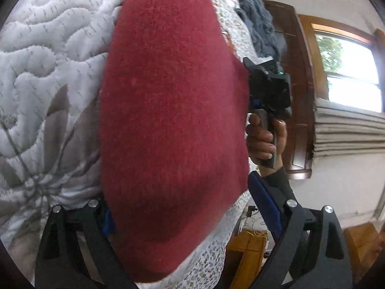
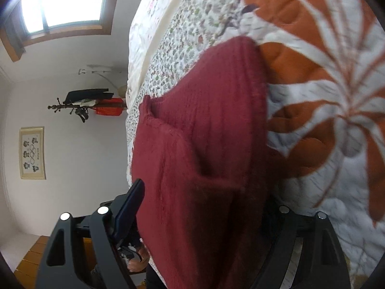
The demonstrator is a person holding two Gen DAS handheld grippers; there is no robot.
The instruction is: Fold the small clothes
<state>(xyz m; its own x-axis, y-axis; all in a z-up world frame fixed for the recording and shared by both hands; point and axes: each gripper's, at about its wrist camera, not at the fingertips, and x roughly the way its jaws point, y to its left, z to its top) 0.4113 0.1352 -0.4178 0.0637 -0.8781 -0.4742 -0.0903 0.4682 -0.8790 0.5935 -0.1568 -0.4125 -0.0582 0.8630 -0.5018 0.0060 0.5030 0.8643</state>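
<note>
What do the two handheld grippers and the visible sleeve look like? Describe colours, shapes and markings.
Both grippers, left gripper and right gripper, have black angular linkage arms with round silver pivot bolts and dark blue finger pads. The sleeve is dark grey.

Dark red knit garment (image 2: 199, 159) between the right tool's (image 2: 199, 219) spread fingers (quilted leaf-print bedspread (image 2: 324, 96) behind).

A bed (image 2: 168, 55) with a quilted, leaf-patterned cover carries a red knitted garment (image 1: 173, 125); grey-blue clothing (image 1: 259, 24) lies further along.

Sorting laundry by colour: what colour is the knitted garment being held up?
Dark red knitted garment, plain, clearest in the right wrist view.
</note>
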